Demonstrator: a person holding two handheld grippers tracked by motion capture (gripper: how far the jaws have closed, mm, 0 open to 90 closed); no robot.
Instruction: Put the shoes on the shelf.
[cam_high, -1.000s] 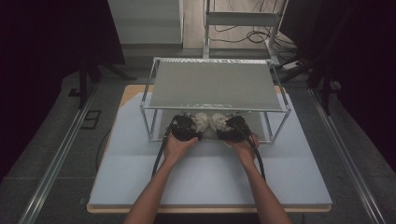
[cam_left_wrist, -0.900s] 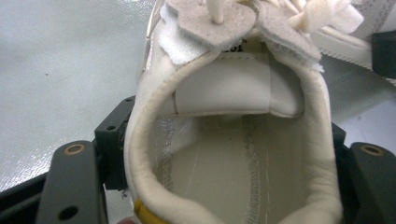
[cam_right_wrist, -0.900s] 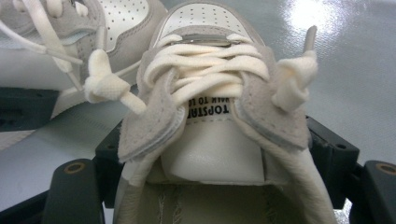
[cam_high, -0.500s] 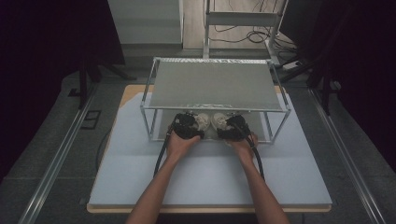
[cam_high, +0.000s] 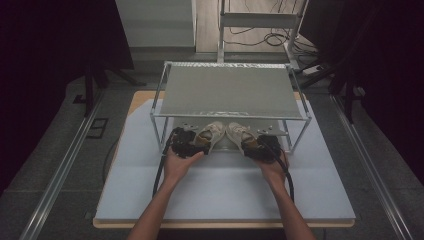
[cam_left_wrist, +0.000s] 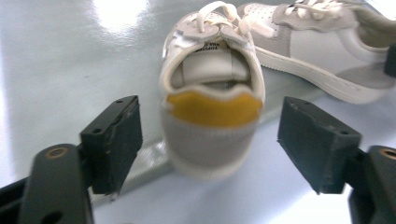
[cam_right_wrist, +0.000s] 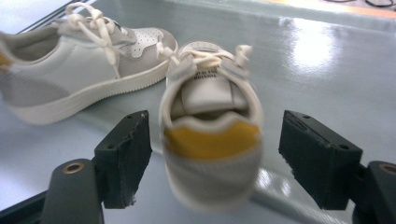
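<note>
1. Lining up on a pair of white sneakers is the step in hand: each hand-held gripper faces the heel of one shoe, under the low metal rack (cam_high: 231, 91) that stands on the bench (cam_high: 225, 192).
2. The left hand-held gripper (cam_left_wrist: 210, 140) is released; its two black jaws stand wide apart, one on each side of the left sneaker (cam_left_wrist: 211, 88), whose yellow heel tab sits between them. Neither jaw appears to touch the shoe.
3. The right hand-held gripper (cam_right_wrist: 215, 149) is likewise spread wide, its jaws flanking the yellow-tabbed heel of the right sneaker (cam_right_wrist: 210, 140) with a gap on both sides.
4. In the high view the left sneaker (cam_high: 209, 135) and right sneaker (cam_high: 240, 134) lie close together at the front edge of the rack's lower level, toes pointing away from the person and angled slightly towards each other, with the left hand-held gripper (cam_high: 186, 142) and the right hand-held gripper (cam_high: 259, 147) just behind the heels.
5. Both heels look blurred in the gripper views, so whether they rest flat on the rack's front rail or tip over it cannot be told.
6. Judging by this, the next move calls for either closing squarely on each heel counter, below the collar, or drawing both hands straight back; which is meant cannot be told from here.
</note>
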